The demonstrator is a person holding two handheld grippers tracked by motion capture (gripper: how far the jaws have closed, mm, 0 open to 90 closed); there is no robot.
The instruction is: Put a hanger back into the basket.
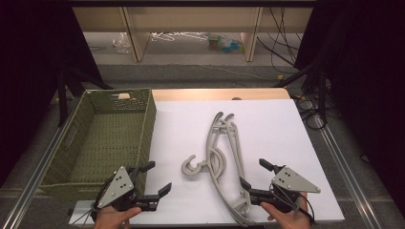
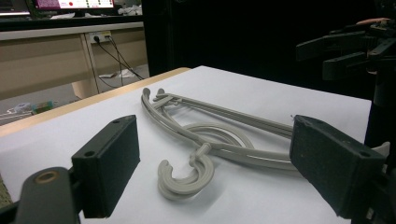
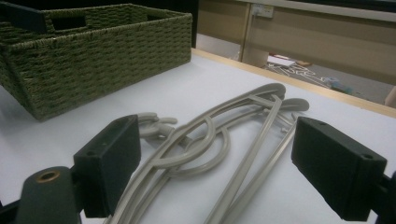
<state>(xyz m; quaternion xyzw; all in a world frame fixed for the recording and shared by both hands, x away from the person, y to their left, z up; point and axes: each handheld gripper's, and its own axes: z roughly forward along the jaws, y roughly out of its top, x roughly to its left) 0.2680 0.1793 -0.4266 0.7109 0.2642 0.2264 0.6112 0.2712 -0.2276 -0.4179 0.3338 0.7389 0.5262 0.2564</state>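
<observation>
Grey hangers (image 1: 224, 157) lie between both wide-open, empty tools, left (image 1: 153, 179) and right (image 1: 253, 174).

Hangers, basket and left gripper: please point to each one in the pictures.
hangers (image 1: 224, 157), high view, on the curved arm.
basket (image 1: 149, 119), high view, on its right wall.
left gripper (image 1: 154, 178), high view, midway between its open jaws.

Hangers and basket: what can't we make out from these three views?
- Hangers: how many are stacked; they overlap in the high view, and the right gripper view cuts off their near ends at the bottom edge.
- Basket: its left part runs off the edge in the right gripper view.
- Clutter on the floor beyond the table: too small to identify in the high view.
</observation>
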